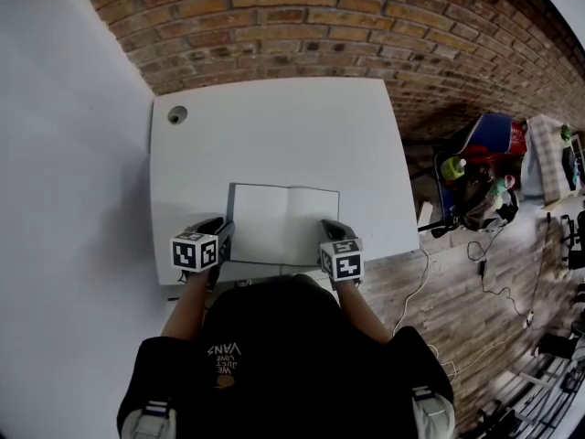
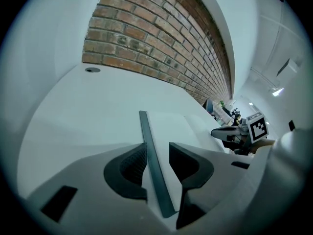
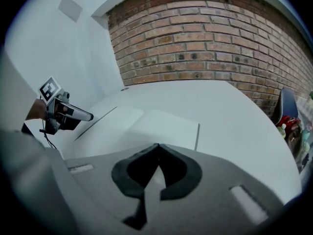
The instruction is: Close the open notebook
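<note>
The open notebook [image 1: 283, 222] lies flat on the white table [image 1: 274, 135], blank pages up, near the front edge. My left gripper [image 1: 222, 238] sits at its near left corner. In the left gripper view the jaws [image 2: 157, 147] stand apart with the notebook's dark cover edge [image 2: 148, 141] running between them; the right pad is clear of it. My right gripper [image 1: 334, 238] rests at the notebook's near right corner. In the right gripper view its fingertips [image 3: 158, 147] meet, with nothing seen between them, and the white pages [image 3: 146, 124] lie just ahead.
A round cable hole [image 1: 176, 114] sits in the table's far left corner. Behind the table is a brick wall [image 1: 320, 26]. To the right, on the floor, stand a blue chair with bags and bottles [image 1: 484, 176] and a loose cable [image 1: 416, 291].
</note>
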### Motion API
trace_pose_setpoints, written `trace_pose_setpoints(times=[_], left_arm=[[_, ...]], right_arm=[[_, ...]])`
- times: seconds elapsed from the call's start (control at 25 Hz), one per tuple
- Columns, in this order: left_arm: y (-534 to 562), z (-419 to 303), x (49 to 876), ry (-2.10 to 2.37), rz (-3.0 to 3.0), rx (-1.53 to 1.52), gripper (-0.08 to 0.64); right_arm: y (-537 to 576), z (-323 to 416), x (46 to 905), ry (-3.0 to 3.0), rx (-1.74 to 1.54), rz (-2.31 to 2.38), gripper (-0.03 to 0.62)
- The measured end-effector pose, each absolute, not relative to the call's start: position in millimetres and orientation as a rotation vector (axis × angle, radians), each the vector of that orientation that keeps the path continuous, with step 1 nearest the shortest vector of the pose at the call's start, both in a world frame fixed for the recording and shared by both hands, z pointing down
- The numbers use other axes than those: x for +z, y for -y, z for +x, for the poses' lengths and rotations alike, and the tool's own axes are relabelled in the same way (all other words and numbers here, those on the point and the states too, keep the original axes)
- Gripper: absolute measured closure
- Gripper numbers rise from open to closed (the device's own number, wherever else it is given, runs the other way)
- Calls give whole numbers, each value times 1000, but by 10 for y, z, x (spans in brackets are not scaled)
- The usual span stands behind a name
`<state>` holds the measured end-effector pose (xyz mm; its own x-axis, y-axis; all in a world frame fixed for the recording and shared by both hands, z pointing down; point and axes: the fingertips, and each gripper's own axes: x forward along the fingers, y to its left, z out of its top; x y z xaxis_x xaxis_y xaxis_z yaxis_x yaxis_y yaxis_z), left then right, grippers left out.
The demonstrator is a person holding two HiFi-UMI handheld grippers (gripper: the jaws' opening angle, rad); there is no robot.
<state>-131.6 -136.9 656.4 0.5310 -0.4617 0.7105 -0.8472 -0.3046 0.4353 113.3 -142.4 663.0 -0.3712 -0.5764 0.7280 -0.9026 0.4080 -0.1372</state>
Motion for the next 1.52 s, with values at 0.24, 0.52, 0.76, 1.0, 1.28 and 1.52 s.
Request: trace_pose_setpoints(times=[0.24,0.52,0.76,1.0,1.28,1.52], left_arm=[[1368,-1262,6608,1064,1927,631,382],[1364,-1261,6655,1092,1898,674,354],[1359,-1258,6681,1086,1887,681,354],[1349,-1228,6682,1085,1880,674,354],[1350,-1220,6670,1096,1827,586,351],[1355,-1265,6673,1092,1785,502,383]], right_arm=[[1416,1152,6674,2070,716,1247,594],[1415,1142,6717,2065,710,1232,594],[1416,1128,6707,2060,698,1233,594],[1413,1131,6705,2068,681,1248,594],[1405,1114,6711,2065,664,1242,594],[1401,1120,6706,2064,642,1249,594]])
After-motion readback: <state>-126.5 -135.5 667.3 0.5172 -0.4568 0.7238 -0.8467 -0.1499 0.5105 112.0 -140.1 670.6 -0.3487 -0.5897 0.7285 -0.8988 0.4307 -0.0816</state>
